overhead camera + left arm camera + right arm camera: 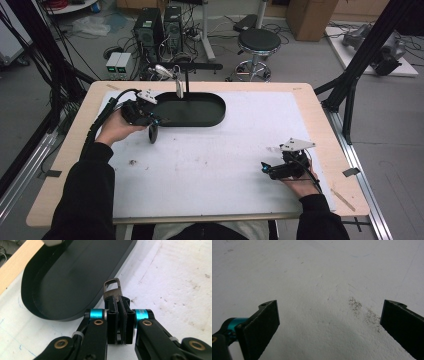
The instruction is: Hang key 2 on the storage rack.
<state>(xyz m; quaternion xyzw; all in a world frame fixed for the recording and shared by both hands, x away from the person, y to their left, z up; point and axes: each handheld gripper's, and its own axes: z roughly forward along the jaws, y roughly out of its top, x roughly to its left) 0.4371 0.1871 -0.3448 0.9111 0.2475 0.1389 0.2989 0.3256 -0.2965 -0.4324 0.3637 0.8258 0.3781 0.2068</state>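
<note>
High view: my left gripper (145,117) holds a dark strap (153,133) beside the tray (212,116); right gripper (272,170) idle. Left gripper view: jaws clamped on the buckle (113,287); I judge it is being carried; next, onto the stand (186,75). Right gripper view: jaws spread, empty, over the mat (324,277).

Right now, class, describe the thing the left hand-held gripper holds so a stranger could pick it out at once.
Start at the black oval tray at the table's far left. Just before its near rim, the left hand-held gripper is shut on a strap. Its small grey metal buckle, an open rectangular loop, sticks out past the jaw tips, unlike anything nearby.
</note>
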